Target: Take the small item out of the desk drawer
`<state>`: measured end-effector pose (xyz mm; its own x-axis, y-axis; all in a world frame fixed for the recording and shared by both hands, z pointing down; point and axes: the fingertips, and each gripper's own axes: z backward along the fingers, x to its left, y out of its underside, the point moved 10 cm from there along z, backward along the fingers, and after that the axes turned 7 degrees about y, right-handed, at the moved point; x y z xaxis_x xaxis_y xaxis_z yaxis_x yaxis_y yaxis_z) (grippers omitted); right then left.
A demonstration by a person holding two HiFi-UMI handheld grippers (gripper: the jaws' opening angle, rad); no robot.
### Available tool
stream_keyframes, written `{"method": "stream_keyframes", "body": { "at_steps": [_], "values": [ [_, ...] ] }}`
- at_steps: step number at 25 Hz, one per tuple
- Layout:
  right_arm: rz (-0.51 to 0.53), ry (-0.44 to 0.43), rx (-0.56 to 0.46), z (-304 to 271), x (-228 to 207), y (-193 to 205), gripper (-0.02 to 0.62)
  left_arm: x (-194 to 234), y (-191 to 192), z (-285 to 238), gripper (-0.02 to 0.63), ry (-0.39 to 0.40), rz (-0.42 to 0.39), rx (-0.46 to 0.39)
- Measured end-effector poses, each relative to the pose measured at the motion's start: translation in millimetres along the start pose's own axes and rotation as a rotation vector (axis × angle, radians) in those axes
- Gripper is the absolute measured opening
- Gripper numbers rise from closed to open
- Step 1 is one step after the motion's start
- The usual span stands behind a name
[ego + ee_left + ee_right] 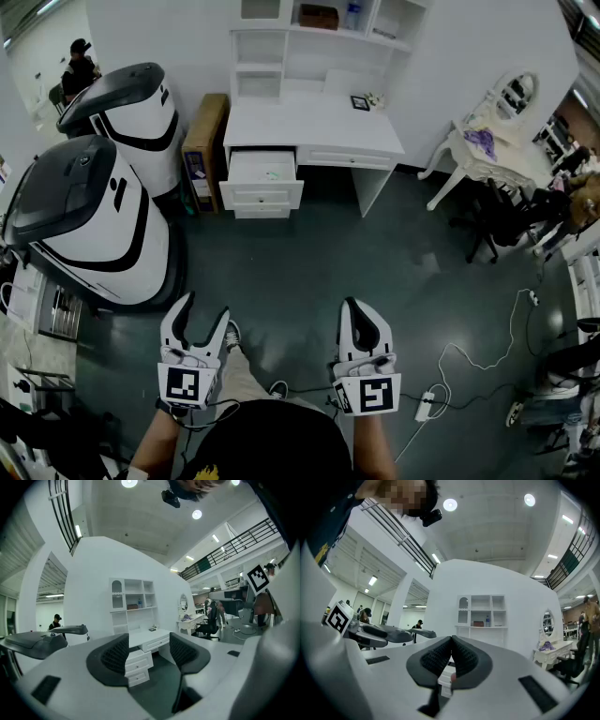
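Across the grey floor stands a white desk (314, 127) with a shelf hutch. Its top left drawer (263, 170) is pulled open, and a small pale item (272, 173) lies inside. Both grippers are held low near the person's body, far from the desk. My left gripper (202, 323) is open with nothing between its pads; in the left gripper view the desk (149, 638) and its drawer stack (137, 662) show through the gap of the left gripper (149, 654). My right gripper (363, 317) is shut on nothing, and its pads (440, 657) meet in front of the desk.
Two large white-and-black machines (89, 225) (131, 108) stand at the left, with a cardboard box (203, 150) beside the desk. A white vanity table (478, 150) and a black chair (497, 220) are at the right. A power strip (425, 405) with cable lies on the floor.
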<state>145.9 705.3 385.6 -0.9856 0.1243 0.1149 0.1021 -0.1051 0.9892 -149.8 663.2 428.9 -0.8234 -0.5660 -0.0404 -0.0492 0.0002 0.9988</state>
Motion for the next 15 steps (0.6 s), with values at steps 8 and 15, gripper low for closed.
{"method": "stream_keyframes", "body": {
  "at_steps": [8, 15],
  "values": [
    [-0.091, 0.005, -0.018, 11, -36, 12, 0.048, -21, -7, -8, 0.276, -0.007, -0.107, 0.106],
    [-0.121, -0.014, 0.019, 1, -68, 15, 0.317, -28, -19, -31, 0.276, -0.024, -0.096, 0.092]
  ]
}}
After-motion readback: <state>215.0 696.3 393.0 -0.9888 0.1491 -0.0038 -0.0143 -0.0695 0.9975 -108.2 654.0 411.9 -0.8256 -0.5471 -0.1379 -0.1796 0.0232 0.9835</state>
